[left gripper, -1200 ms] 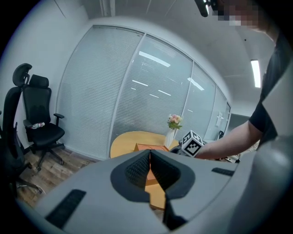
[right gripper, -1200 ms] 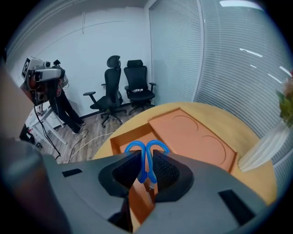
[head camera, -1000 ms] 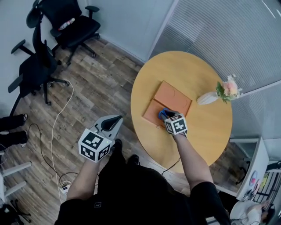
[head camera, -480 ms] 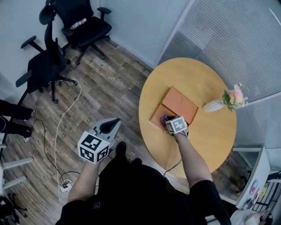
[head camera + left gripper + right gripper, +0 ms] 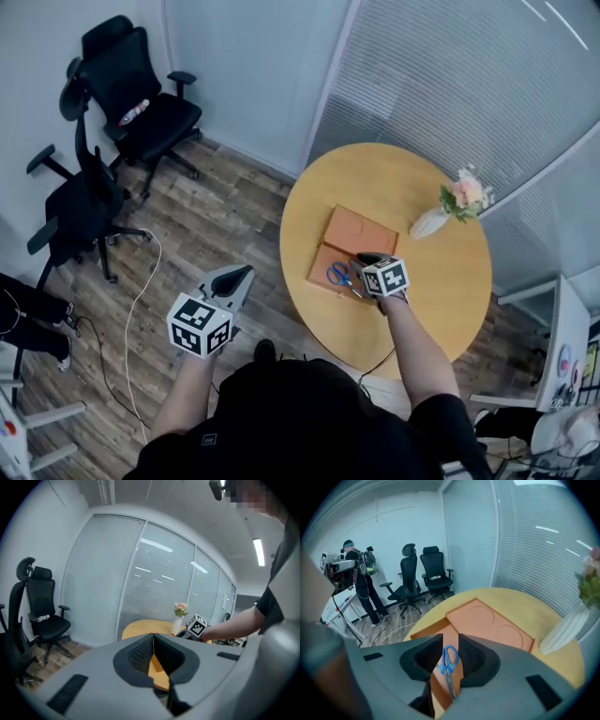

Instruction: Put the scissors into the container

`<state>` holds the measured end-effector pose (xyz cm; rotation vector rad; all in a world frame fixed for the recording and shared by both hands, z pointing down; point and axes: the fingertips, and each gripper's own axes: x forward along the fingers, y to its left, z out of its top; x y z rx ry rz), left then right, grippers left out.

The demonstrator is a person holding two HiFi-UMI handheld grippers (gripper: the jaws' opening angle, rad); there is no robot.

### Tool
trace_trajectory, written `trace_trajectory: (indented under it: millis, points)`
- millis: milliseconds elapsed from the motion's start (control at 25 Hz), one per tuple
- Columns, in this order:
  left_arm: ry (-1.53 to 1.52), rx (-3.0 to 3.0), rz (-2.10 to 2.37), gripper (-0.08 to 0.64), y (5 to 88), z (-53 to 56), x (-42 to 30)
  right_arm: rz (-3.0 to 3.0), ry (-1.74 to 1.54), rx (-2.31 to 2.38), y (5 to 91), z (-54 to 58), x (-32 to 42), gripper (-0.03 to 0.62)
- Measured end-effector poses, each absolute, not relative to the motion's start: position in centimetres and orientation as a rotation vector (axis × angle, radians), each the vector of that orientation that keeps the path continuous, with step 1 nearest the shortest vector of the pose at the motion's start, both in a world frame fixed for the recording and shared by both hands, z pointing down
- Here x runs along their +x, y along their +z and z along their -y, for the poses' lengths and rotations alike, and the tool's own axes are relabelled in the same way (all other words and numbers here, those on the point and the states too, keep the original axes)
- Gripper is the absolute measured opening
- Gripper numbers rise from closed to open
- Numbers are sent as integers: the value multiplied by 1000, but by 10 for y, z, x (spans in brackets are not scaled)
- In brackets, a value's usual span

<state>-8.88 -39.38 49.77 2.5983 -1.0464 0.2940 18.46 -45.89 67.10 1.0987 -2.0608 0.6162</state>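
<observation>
The scissors (image 5: 339, 275), blue-handled, lie flat in the near compartment of the orange container (image 5: 362, 232) on the round wooden table (image 5: 441, 281). My right gripper (image 5: 365, 260) hovers just to their right, open, holding nothing. In the right gripper view the scissors (image 5: 449, 660) show through the gap between the jaws, resting on the container (image 5: 487, 620) below my right gripper (image 5: 450, 641). My left gripper (image 5: 241, 273) hangs over the floor to the left of the table, shut and empty. The left gripper (image 5: 153, 637) view looks across at the table.
A white vase with pink flowers (image 5: 434, 221) stands on the table right of the container. Two black office chairs (image 5: 141, 105) stand by the far left wall. A cable (image 5: 131, 319) runs over the wooden floor. A person (image 5: 361, 584) stands beyond the chairs.
The scissors were at my right gripper's tip over the container; now they lie in it, and the gripper has opened and drawn back to the right. The left gripper stayed put.
</observation>
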Motion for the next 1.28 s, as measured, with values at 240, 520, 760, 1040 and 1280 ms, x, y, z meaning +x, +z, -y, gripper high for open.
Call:
trace_trajectory:
  millis: [240, 520, 760, 1040, 1280]
  points:
    - [317, 2730, 895, 14, 472, 413, -44, 2192, 538, 1281, 586, 444, 215, 94]
    - [309, 2878, 771, 14, 428, 429, 29, 2405, 309, 1466, 467, 407, 249, 61]
    - [262, 2958, 849, 14, 387, 449, 63, 2590, 116, 1552, 390, 362, 268, 37]
    - [141, 2983, 869, 14, 353, 439, 89, 2658, -103, 1905, 319, 324, 304, 35]
    - [161, 2971, 919, 14, 358, 436, 91, 2619, -102, 1956, 328, 325, 332, 35]
